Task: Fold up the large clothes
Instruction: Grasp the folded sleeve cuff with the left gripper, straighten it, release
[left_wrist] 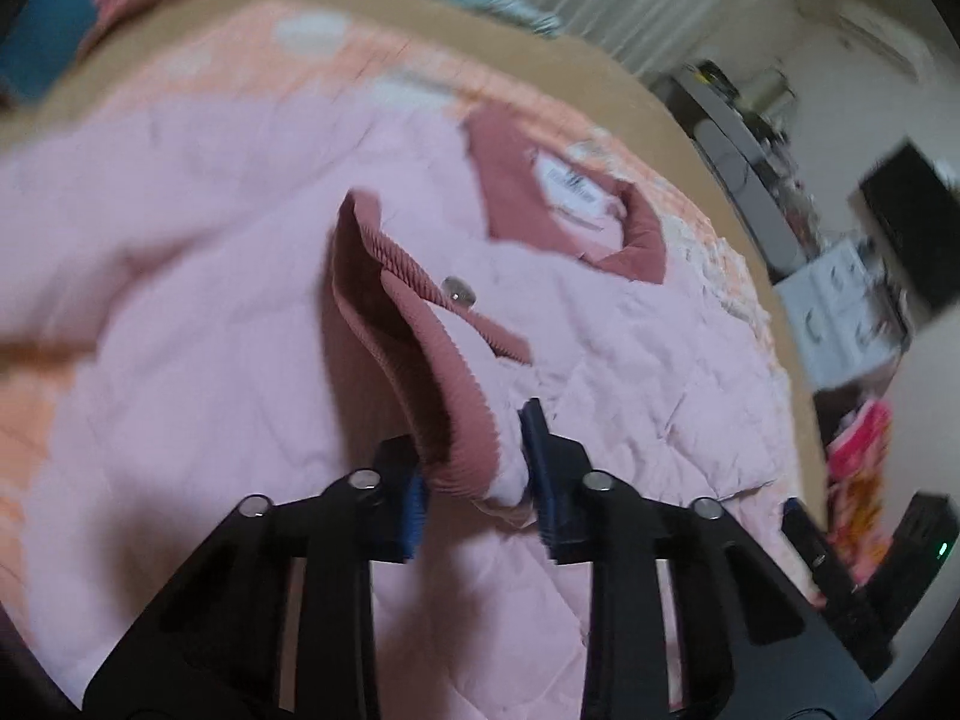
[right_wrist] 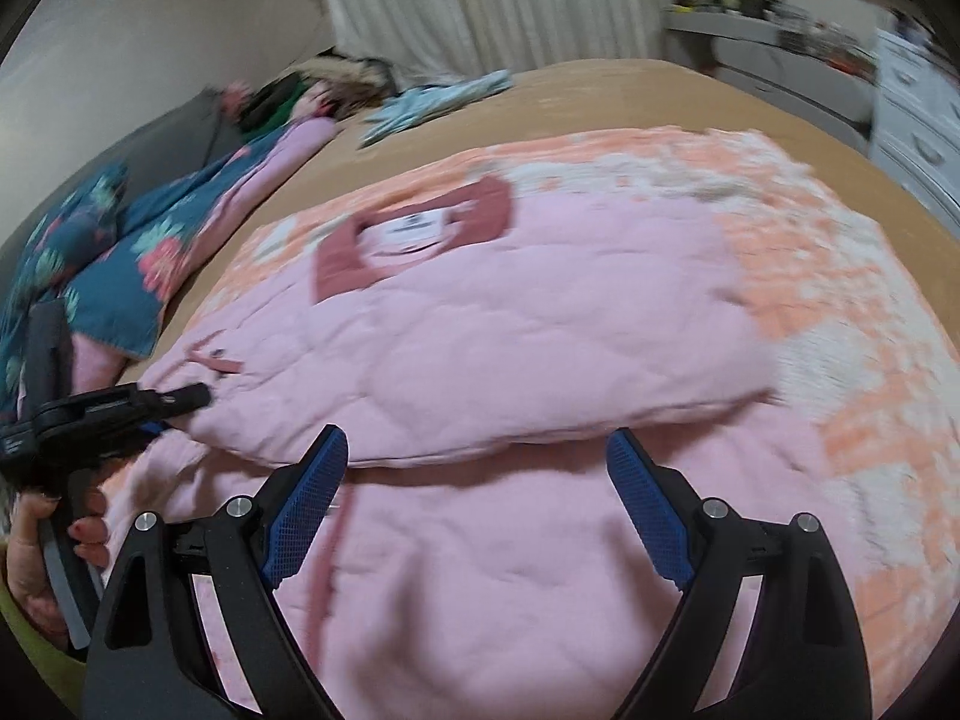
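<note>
Quilted pink jacket [right_wrist: 480, 324] with rust ribbed collar [left_wrist: 516, 192] lies spread on the peach blanket [right_wrist: 840, 300], left gripper [left_wrist: 477, 480] pinching its cuff [left_wrist: 444, 420] at 6 o'clock, right gripper [right_wrist: 477, 504] gaping wide, empty.

Black claw [right_wrist: 477, 504], blue textured pads [right_wrist: 306, 501], red-painted nails [right_wrist: 81, 533]

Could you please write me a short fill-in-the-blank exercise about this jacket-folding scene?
1. The left gripper is shut on the jacket's ribbed ____.
2. The right gripper hovers over the pink jacket with its jaws ____.
3. The jacket lies on a blanket patterned in white and ____.

Missing words: cuff; open; orange
</note>
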Action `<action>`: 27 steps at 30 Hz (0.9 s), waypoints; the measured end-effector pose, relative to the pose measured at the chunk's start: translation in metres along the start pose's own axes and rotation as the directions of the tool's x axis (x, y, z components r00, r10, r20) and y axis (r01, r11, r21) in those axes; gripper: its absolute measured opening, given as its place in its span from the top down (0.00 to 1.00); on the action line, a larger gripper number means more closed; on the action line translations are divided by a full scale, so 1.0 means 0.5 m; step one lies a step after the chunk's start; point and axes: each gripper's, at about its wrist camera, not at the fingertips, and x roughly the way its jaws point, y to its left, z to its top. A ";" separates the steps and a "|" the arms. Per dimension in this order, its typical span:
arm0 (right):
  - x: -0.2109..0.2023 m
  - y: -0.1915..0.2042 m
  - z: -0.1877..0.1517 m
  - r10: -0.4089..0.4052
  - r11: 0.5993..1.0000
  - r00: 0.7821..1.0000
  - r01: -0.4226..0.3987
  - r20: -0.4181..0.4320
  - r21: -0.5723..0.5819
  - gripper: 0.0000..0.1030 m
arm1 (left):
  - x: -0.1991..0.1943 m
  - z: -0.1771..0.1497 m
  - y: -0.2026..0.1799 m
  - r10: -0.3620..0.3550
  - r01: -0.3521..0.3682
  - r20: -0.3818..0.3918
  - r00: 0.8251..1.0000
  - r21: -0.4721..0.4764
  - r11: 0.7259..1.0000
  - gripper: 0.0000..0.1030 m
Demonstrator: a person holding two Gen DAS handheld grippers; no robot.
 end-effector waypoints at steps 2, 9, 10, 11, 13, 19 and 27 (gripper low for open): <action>-0.013 -0.036 0.002 -0.034 0.999 0.999 0.034 0.006 0.030 0.15 | -0.028 0.019 -0.026 0.007 -0.010 0.048 0.999 0.053 0.999 0.85; -0.052 -0.105 0.013 -0.108 0.992 0.993 0.105 0.049 0.071 0.15 | -0.095 0.080 -0.038 0.020 -0.042 0.166 0.986 0.127 0.991 0.86; -0.052 -0.106 0.016 -0.119 0.991 0.992 0.116 0.049 0.063 0.15 | -0.089 0.081 -0.032 0.039 -0.063 0.169 0.985 0.139 0.988 0.86; -0.051 -0.104 0.019 -0.127 0.991 0.991 0.125 0.051 0.050 0.15 | -0.080 0.082 -0.030 0.057 -0.082 0.169 0.984 0.148 0.986 0.86; -0.045 -0.100 0.030 -0.143 0.989 0.988 0.141 0.058 0.034 0.15 | -0.055 0.072 -0.010 0.103 -0.129 0.152 0.983 0.169 0.977 0.86; -0.001 -0.066 0.056 -0.148 0.988 0.988 0.149 0.035 -0.035 0.15 | 0.013 0.039 0.063 0.150 -0.156 0.058 0.987 0.139 0.978 0.86; 0.077 -0.030 0.075 -0.171 0.979 0.985 0.167 -0.028 -0.118 0.15 | 0.032 0.023 0.076 0.163 -0.165 0.028 0.986 0.160 0.973 0.83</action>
